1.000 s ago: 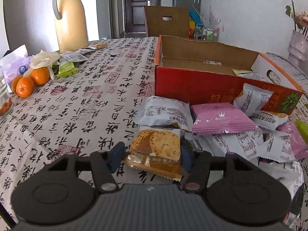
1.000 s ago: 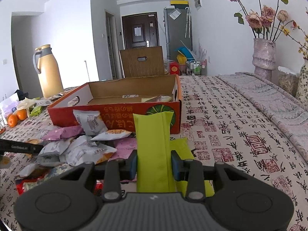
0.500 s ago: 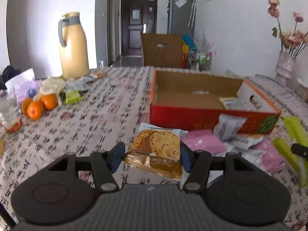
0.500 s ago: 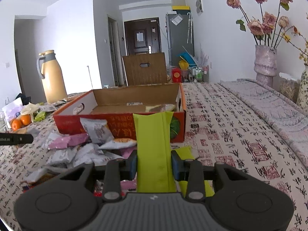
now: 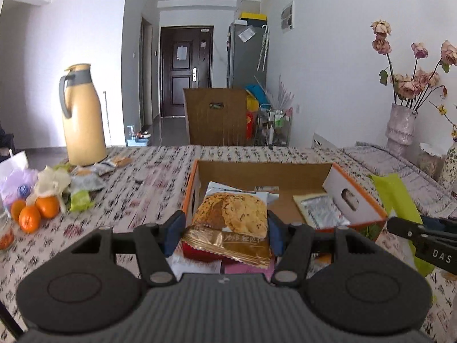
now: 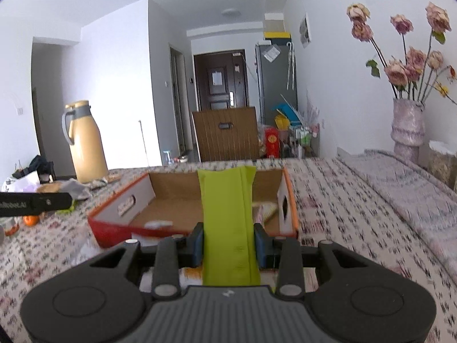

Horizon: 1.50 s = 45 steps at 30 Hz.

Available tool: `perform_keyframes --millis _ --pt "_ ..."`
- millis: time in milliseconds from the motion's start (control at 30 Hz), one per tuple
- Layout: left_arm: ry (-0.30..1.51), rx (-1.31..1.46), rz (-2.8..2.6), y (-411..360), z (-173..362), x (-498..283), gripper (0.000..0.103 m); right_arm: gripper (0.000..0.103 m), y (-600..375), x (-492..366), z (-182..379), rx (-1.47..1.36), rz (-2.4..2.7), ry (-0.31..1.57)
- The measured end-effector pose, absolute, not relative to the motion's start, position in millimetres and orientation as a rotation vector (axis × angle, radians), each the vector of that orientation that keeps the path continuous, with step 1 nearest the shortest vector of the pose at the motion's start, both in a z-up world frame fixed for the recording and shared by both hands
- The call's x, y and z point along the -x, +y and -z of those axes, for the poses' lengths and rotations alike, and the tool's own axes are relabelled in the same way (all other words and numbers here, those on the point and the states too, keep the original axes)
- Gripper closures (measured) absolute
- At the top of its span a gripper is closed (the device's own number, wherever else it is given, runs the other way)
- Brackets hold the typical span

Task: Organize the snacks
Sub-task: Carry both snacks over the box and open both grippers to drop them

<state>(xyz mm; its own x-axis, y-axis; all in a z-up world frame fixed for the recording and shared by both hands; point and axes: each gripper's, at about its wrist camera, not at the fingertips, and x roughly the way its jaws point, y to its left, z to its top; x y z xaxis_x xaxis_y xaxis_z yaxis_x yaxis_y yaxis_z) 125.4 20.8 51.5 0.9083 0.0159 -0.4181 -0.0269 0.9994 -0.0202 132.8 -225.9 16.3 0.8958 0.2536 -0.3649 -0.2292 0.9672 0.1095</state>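
Note:
My left gripper [image 5: 225, 233] is shut on a cookie packet [image 5: 230, 223] with a gold lower edge, held up in front of the red cardboard box [image 5: 354, 200]. My right gripper [image 6: 228, 244] is shut on a long lime-green packet [image 6: 228, 220] that stands upright before the same box [image 6: 120, 208]. In the left wrist view the green packet [image 5: 397, 200] and the right gripper's dark finger [image 5: 414, 231] show at the right. A foil packet [image 5: 322, 211] lies on the box floor. Loose snack packets below the grippers are mostly hidden.
A tan thermos jug [image 5: 82, 117] stands at the far left of the patterned tablecloth [image 5: 137, 200]. Oranges [image 5: 34, 211] and wrappers lie by the left edge. A vase of dried roses [image 6: 407, 123] stands at the right. A brown chair back [image 5: 215, 120] rises behind the table.
Both grippers have risen with their packets, and the views have tipped up toward the room. The snack pile has dropped below the frame and the box interior now shows from higher up.

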Motion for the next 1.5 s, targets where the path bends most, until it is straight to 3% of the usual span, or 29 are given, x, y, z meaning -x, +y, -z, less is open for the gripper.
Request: perform_keyframes --millis 467,1233,1400,1467,1500 --pt "0.414 -0.011 -0.028 1.6 -67.2 -193.0 0.042 0.069 -208.7 -217.0 -43.5 -0.062 -0.237 0.354" --pt "0.497 0.002 -0.061 4.6 -14.4 -259.6 0.042 0.068 -197.3 -300.2 17.1 -0.098 -0.185 0.541" --pt "0.481 0.01 -0.069 4.9 -13.7 -255.1 0.025 0.058 -201.0 -297.5 16.2 -0.114 -0.164 0.53" --pt "0.471 0.017 -0.072 6.0 -15.3 -253.3 0.018 0.036 -204.1 -295.6 14.8 -0.127 -0.16 0.517" --pt "0.465 0.021 -0.076 6.2 -15.9 -252.3 0.011 0.031 -205.3 -294.6 14.0 -0.131 -0.156 0.51"
